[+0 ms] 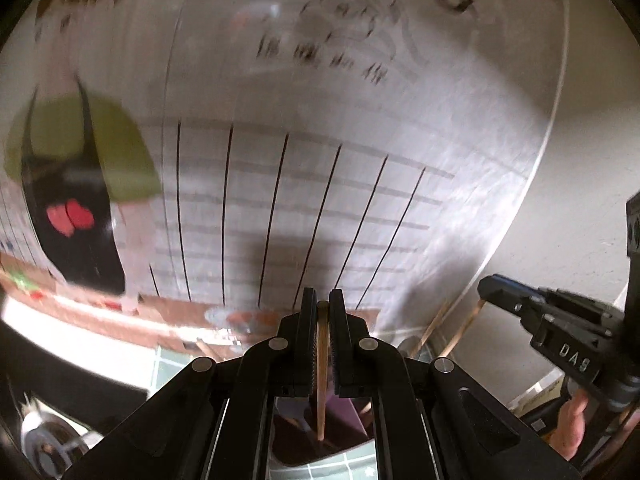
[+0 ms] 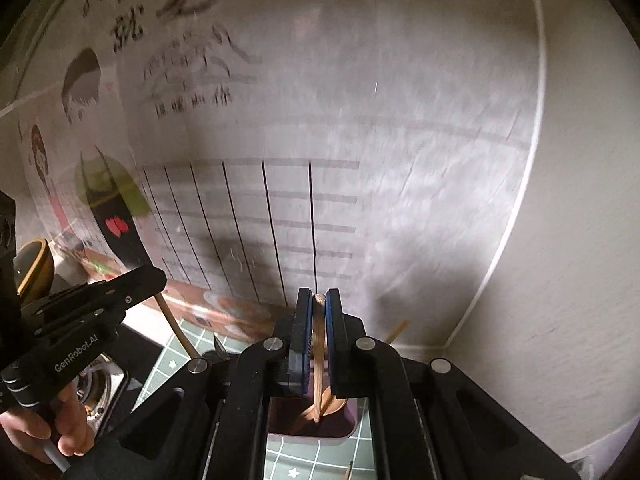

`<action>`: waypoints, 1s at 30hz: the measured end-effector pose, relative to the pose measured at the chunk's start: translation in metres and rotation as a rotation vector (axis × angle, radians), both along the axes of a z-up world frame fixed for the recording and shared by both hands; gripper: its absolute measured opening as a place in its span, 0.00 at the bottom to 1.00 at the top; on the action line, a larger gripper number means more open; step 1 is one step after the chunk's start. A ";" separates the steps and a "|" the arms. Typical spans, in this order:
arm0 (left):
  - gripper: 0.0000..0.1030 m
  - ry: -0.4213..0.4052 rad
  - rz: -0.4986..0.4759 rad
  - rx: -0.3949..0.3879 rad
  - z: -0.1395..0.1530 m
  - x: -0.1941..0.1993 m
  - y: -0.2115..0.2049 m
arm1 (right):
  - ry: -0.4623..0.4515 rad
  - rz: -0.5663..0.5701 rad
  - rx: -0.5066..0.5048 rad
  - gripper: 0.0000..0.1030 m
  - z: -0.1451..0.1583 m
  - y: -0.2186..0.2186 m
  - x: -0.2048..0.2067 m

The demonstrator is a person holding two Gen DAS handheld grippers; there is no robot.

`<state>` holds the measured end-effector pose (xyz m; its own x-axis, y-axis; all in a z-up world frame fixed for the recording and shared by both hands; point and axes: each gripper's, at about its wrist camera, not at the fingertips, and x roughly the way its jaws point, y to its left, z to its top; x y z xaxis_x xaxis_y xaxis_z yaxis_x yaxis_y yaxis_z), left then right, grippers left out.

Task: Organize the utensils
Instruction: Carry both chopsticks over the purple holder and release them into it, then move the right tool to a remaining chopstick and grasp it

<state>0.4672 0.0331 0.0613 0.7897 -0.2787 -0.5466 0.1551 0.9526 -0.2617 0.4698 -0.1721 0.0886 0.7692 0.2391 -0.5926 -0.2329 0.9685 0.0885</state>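
My left gripper [image 1: 322, 303] is shut on a thin wooden chopstick [image 1: 321, 372] that hangs straight down into a dark purple holder [image 1: 344, 412] below. My right gripper [image 2: 319, 300] is shut on a wooden spoon handle [image 2: 318, 360]; its bowl end sits in the purple holder [image 2: 312, 428] with another wooden utensil. The right gripper also shows at the right of the left wrist view [image 1: 486, 288], and the left gripper shows at the left of the right wrist view [image 2: 156, 276]. Both point at the wall.
A poster with a grid and cartoon figures [image 2: 248, 200] covers the wall close ahead. A green checked mat [image 2: 304, 460] lies under the holder. More wooden sticks [image 1: 436, 324] stand at the right. A black-and-gold utensil [image 2: 34, 268] and a metal stove part [image 2: 100, 380] are at the left.
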 end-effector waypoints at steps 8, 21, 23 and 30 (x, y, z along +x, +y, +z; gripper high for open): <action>0.10 0.064 -0.017 -0.028 -0.022 0.007 -0.001 | 0.091 0.004 -0.006 0.06 -0.037 0.001 0.016; 0.25 -0.010 0.009 -0.039 0.000 -0.027 0.004 | 0.053 -0.038 0.015 0.26 -0.021 -0.027 -0.019; 0.25 0.006 0.016 -0.034 -0.003 -0.041 0.005 | 0.019 -0.068 0.006 0.37 -0.015 -0.034 -0.036; 0.25 0.048 0.014 -0.023 -0.027 -0.100 -0.002 | -0.048 -0.156 -0.059 0.37 -0.012 -0.049 -0.093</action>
<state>0.3674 0.0314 0.0341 0.7665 -0.2810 -0.5775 0.1288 0.9482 -0.2903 0.3764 -0.2212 0.0767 0.8222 0.0808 -0.5635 -0.0821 0.9964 0.0231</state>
